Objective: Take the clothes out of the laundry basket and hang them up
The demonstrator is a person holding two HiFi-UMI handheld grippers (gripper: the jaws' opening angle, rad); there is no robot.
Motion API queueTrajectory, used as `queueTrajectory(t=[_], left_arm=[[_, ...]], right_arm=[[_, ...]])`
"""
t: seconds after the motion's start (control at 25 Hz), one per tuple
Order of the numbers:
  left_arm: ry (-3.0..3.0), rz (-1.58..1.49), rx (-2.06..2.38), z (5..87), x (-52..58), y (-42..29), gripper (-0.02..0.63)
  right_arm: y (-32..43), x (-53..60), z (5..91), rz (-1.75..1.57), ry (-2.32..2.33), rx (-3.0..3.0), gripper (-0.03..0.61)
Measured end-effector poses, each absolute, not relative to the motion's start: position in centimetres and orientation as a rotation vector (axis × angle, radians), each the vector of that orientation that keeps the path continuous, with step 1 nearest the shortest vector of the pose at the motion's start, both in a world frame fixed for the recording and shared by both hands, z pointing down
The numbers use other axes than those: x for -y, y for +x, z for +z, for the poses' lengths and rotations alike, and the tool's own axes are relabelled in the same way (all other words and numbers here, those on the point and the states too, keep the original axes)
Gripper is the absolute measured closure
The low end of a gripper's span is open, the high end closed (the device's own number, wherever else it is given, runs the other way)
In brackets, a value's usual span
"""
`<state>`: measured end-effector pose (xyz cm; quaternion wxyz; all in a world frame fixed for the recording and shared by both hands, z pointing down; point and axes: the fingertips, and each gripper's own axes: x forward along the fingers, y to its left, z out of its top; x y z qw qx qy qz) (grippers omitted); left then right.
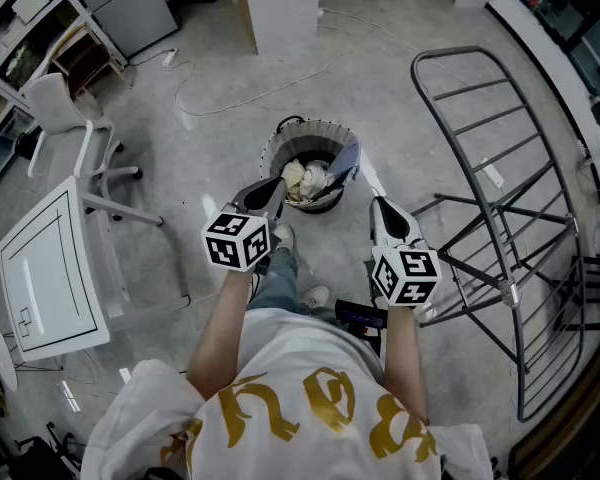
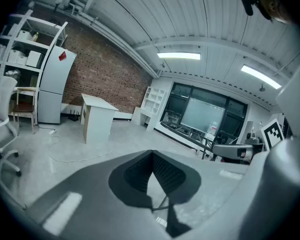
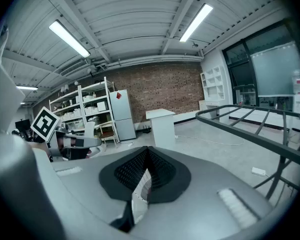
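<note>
Clothes (image 1: 305,180), pale and crumpled, lie in a heap inside the round grey laundry basket (image 1: 278,146), which stands on the floor (image 1: 220,148) just ahead of the person's shoes (image 1: 315,295); a dark blue piece (image 1: 342,160) hangs over the basket's right rim. Nearest the camera is the person's white shirt (image 1: 300,378), printed with large gold letters that I cannot read with certainty. Each arm holds a gripper out in front, both topped by a cube with black and white square markers. The left gripper (image 1: 272,190) has its ribbed dark fingers (image 2: 140,176) pressed together at the tips with nothing between them. The right gripper (image 1: 382,211) has its fingers (image 3: 132,171) likewise closed and empty. Both point forward above the floor, one on each side of the basket's near edge. The clothes lie lower down and a little ahead of the fingertips, apart from them. The floor is bare grey concrete, with a white cable (image 1: 250,93) looping across it beyond the basket. A grey metal drying rack (image 1: 500,168) stands to the right, and a white table (image 1: 50,268) and white chair (image 1: 65,108) to the left. Farther off are a second white table (image 1: 280,3) and a pale fridge (image 2: 52,84) with a red sticker. Beside the fridge are loaded shelves (image 3: 90,109), then a brick wall (image 2: 105,69), under a ribbed ceiling with strip lights (image 2: 179,56).
</note>
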<state>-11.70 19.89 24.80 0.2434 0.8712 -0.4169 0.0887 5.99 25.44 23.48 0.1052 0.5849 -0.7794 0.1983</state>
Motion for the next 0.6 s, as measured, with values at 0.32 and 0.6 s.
queueTrajectory(t=[0.32, 0.6], left_arm=[[2.377, 0.244, 1.137, 25.08, -19.75, -11.32, 0.614], [2.315, 0.196, 1.153, 25.51, -19.16, -11.58, 0.439]], right_arm=[[6.30, -25.43, 24.20, 0.599, 1.706, 2.294, 0.555], [5.34, -25.44, 24.42, 0.637, 1.602, 2.398, 0.397]])
